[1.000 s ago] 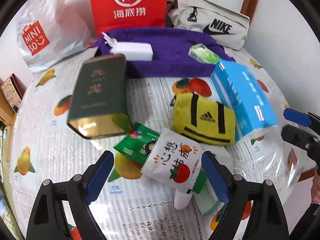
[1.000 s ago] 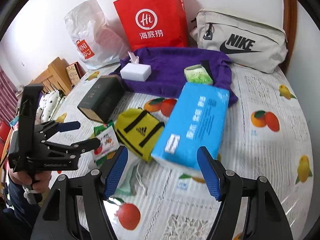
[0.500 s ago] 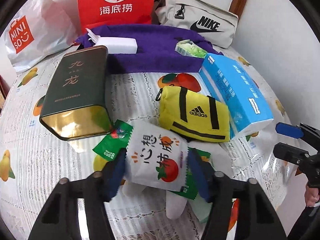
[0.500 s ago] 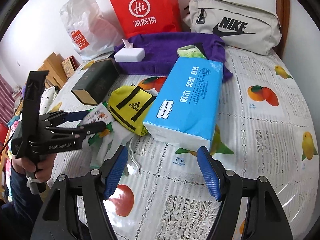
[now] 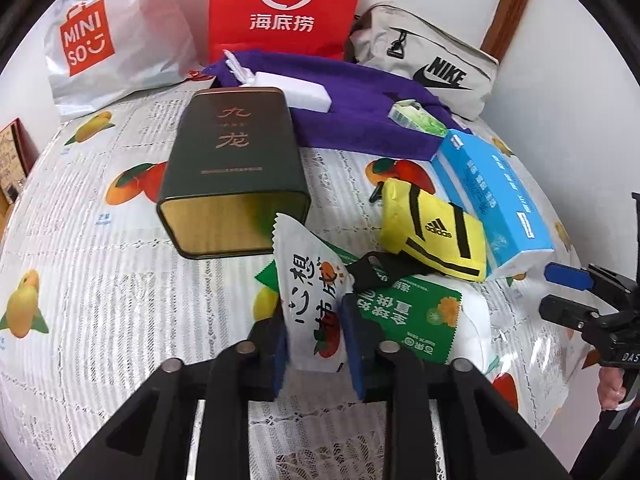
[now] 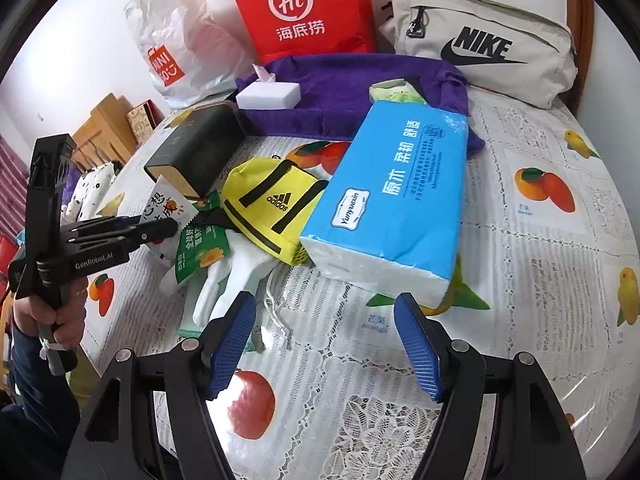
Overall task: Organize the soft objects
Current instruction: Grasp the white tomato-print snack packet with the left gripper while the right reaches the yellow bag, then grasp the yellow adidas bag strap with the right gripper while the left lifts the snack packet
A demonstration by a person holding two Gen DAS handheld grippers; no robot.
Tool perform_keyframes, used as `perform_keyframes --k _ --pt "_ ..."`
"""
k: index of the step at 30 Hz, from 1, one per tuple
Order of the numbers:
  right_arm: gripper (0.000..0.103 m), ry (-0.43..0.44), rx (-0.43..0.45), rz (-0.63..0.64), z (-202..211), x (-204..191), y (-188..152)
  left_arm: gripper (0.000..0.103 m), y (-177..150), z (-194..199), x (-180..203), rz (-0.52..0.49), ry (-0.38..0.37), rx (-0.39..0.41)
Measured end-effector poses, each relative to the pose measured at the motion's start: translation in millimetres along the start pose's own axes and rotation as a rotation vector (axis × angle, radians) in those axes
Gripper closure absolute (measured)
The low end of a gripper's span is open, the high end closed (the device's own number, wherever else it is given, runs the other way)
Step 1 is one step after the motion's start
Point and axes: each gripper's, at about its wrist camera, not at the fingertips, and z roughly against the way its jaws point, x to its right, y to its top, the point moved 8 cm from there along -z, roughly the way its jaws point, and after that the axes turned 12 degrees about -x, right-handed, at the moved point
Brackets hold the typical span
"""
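Note:
My left gripper [image 5: 314,334] is shut on a white snack packet [image 5: 310,280] with a tomato print and holds it lifted above the table; the packet also shows in the right wrist view [image 6: 166,206]. Under it lie a green packet [image 5: 412,320] and a white glove [image 6: 236,276]. A yellow Adidas pouch [image 5: 434,236] and a blue tissue pack [image 6: 396,196] lie to the right. My right gripper [image 6: 324,340] is open and empty, just in front of the tissue pack.
A dark green tin [image 5: 234,168] lies left of the pile. A purple towel [image 5: 360,104] with a white sponge [image 6: 268,96] and a small green pack [image 5: 416,118] lies behind. A red bag [image 5: 284,4], a Miniso bag [image 5: 104,44] and a Nike bag [image 6: 484,44] stand against the wall.
My left gripper closed on the white snack packet and lifted it off the green packet. The right gripper stayed open and moved slightly nearer the tissue pack.

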Motion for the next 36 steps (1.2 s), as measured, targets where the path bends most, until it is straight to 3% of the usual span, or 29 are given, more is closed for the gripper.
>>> perform_keyframes --k 6,13,19,29,36 --pt "0.032 -0.002 -0.007 0.014 -0.9 -8.1 1.1 0.095 0.7 8.6 -4.4 0.024 -0.024 0.019" --pt "0.032 -0.016 0.019 0.059 3.3 -24.4 15.4 0.096 -3.1 18.6 -22.6 0.047 0.011 0.045" --pt "0.032 -0.050 0.043 0.136 -1.9 -46.6 39.5 0.096 -7.2 5.3 -36.3 0.087 0.007 0.020" --pt "0.032 -0.103 0.040 0.208 -39.4 -88.1 87.1 0.096 -7.5 1.1 -53.7 0.133 -0.050 0.030" --pt "0.034 -0.193 0.010 0.203 -74.4 -90.5 98.6 0.096 -2.0 -2.6 -62.4 0.148 -0.090 0.030"
